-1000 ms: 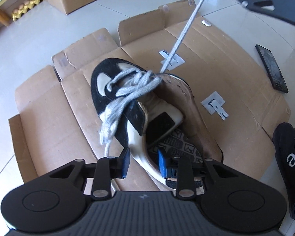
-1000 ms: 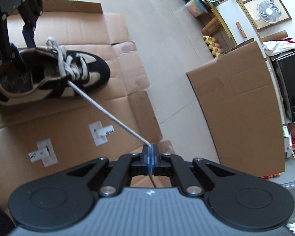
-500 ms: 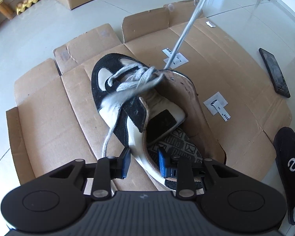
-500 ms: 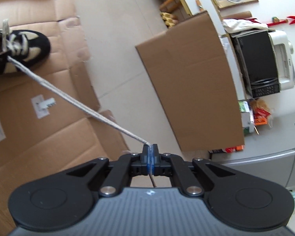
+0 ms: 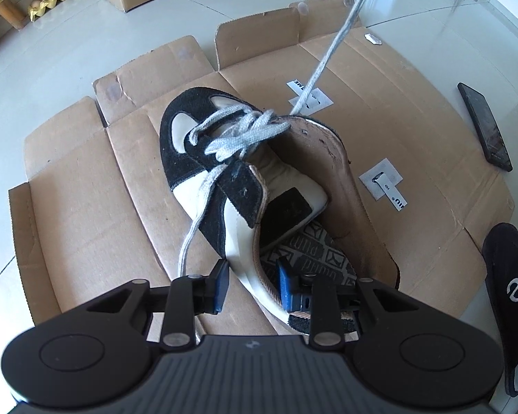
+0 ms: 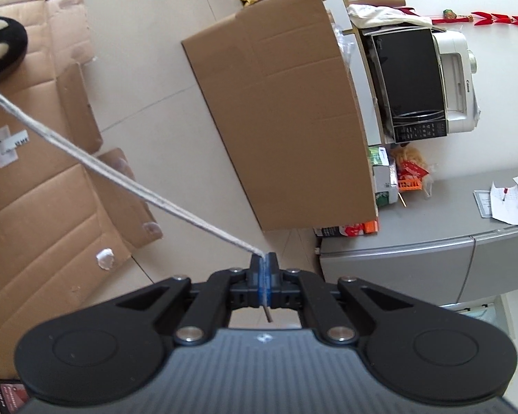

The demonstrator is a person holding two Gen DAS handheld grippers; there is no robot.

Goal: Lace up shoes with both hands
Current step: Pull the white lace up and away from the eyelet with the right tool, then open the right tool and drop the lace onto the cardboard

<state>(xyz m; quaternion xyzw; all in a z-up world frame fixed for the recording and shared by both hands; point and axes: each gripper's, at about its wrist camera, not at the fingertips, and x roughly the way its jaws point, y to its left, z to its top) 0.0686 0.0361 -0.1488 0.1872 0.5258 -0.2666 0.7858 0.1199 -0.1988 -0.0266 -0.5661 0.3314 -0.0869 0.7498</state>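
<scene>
- Left wrist view: the shoe (image 5: 245, 186) collar is straddled by the left gripper (image 5: 252, 281), narrowly parted; contact cannot be told.
- Right wrist view: the taut lace (image 6: 121, 176) is clamped in the right gripper (image 6: 264, 269).

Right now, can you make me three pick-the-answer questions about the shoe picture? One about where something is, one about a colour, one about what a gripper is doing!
1. Where does the shoe sit?
A. on flattened cardboard
B. on a chair
C. inside a closed box

2. What colour is the shoelace?
A. red
B. grey
C. green

3. What is the right gripper doing?
A. standing wide open
B. squeezing a phone
C. pinching the shoelace

Answers:
1 A, brown cardboard flaps lie spread under the shoe.
2 B, the lace looks pale grey from the eyelets up to where it is held.
3 C, its blue pads are shut together with the lace end pinched between them, and the lace runs taut to the shoe.
</scene>
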